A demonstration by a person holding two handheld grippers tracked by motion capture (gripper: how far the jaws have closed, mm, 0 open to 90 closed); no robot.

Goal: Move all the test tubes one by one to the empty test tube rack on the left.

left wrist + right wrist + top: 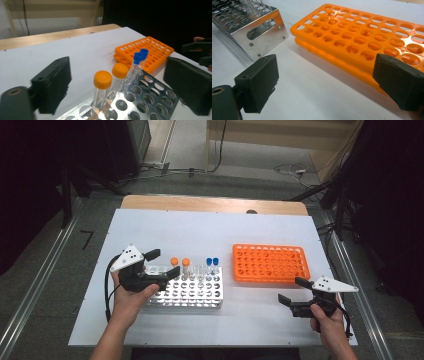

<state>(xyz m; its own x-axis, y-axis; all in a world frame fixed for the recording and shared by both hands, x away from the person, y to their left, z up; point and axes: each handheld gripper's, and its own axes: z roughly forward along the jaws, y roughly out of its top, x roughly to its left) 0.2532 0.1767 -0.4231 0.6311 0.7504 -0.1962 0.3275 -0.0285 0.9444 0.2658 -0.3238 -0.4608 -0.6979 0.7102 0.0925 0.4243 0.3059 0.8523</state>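
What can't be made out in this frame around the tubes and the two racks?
- Left gripper view: the lower ends of the orange-capped tubes are cut off by the bottom edge.
- High view: the clear uncapped tubes in the metal rack are too small to count.
- Right gripper view: the orange rack runs off the right edge, and the right gripper covers its near corner.

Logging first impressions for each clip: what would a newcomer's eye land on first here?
Probably the bright orange rack, empty, lying on the white table toward its right side. Next, the metal rack left of it, holding two orange-capped tubes and two blue-capped tubes. The left gripper hovers open over that metal rack; the right gripper is open near the orange rack.
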